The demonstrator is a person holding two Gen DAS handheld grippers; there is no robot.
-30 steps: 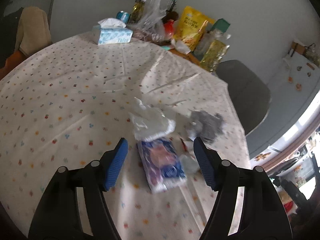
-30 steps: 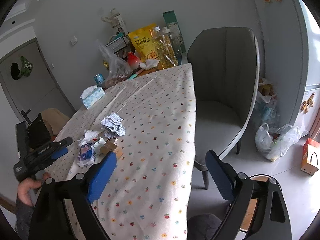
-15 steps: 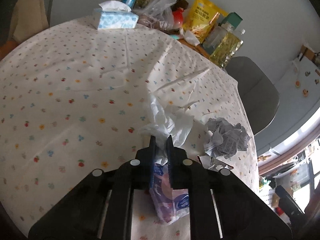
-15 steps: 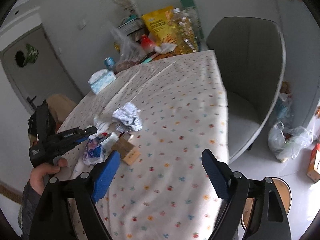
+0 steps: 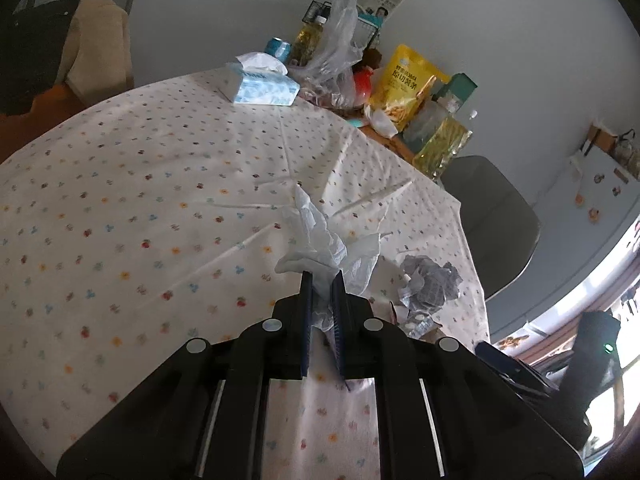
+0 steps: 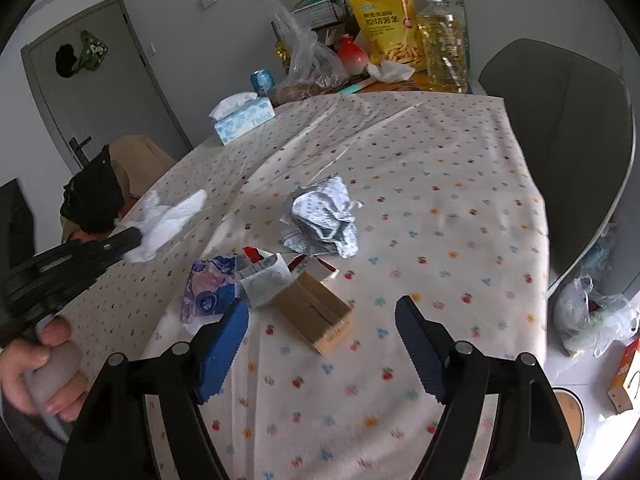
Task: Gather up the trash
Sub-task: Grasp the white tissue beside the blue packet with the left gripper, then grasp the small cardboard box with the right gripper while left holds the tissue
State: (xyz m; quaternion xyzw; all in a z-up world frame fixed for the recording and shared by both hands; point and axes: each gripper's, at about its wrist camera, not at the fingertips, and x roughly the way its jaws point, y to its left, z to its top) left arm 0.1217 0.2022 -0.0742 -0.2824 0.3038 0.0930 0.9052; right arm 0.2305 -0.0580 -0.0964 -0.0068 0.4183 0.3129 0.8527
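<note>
- Over the flower-print tablecloth (image 6: 440,184), near its front edge: left gripper (image 5: 322,292) now clenched on a crumpled white tissue (image 5: 320,236). A second ago its jaws stood wide around the trash pile; they have since snapped closed, tissue pinched between the pads.
- Tissue now off the cloth, seen from the right wrist view as a white wad (image 6: 160,224) hanging at the left gripper's tip. First piece collected, by my reading.
- Remaining trash on the table: crumpled printed paper (image 6: 324,220), blue-and-pink wrapper (image 6: 208,288), torn white packet (image 6: 266,280), flattened small cardboard box (image 6: 316,316).
- Right gripper (image 6: 322,336): nothing between the pads, jaws apart but just been narrowing. It has swung in over the pile, angled downward, cardboard box between its fingers' line.
- Person's left hand (image 6: 36,368) wraps the left gripper's handle; tool tilted downward.
</note>
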